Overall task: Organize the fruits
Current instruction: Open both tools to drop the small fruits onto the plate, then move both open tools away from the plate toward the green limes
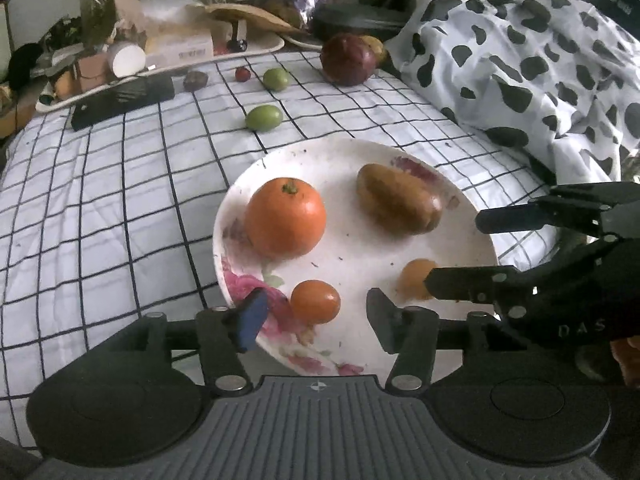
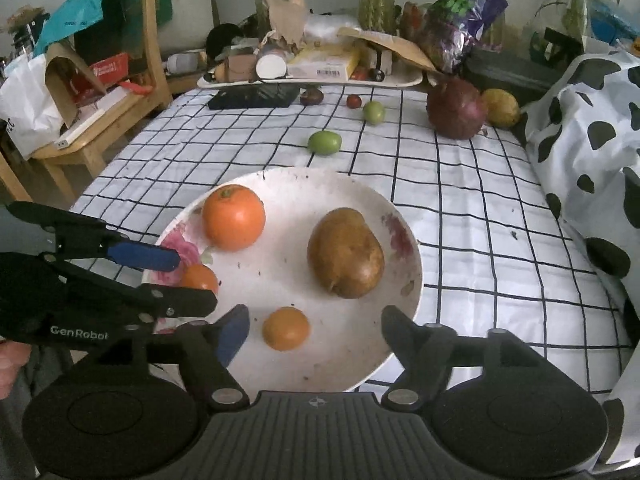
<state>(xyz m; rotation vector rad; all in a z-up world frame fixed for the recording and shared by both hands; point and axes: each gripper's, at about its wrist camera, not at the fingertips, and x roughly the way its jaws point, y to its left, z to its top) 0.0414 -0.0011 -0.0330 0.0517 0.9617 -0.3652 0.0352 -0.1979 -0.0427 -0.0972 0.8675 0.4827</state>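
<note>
A white flowered plate (image 1: 472, 216) (image 2: 400, 308) on the checked cloth holds a large orange (image 1: 285, 217) (image 2: 233, 217), a brown pear (image 1: 398, 199) (image 2: 346, 253) and two small oranges (image 1: 315, 301) (image 1: 416, 280) (image 2: 286, 328) (image 2: 199, 278). My left gripper (image 1: 314, 318) (image 2: 184, 280) is open, its fingers on either side of one small orange without touching. My right gripper (image 2: 314, 330) (image 1: 454, 252) is open around the other small orange. Two green fruits (image 1: 264, 118) (image 1: 276, 79), a small red fruit (image 1: 242, 74), a dark round fruit (image 1: 348, 59) and a yellow fruit (image 2: 500, 107) lie beyond the plate.
A cluttered white tray (image 2: 400, 80) and a black flat object (image 2: 254, 98) lie at the table's far edge. A cow-print cloth (image 2: 592, 128) is heaped at the right. A wooden chair (image 2: 100, 112) stands left of the table.
</note>
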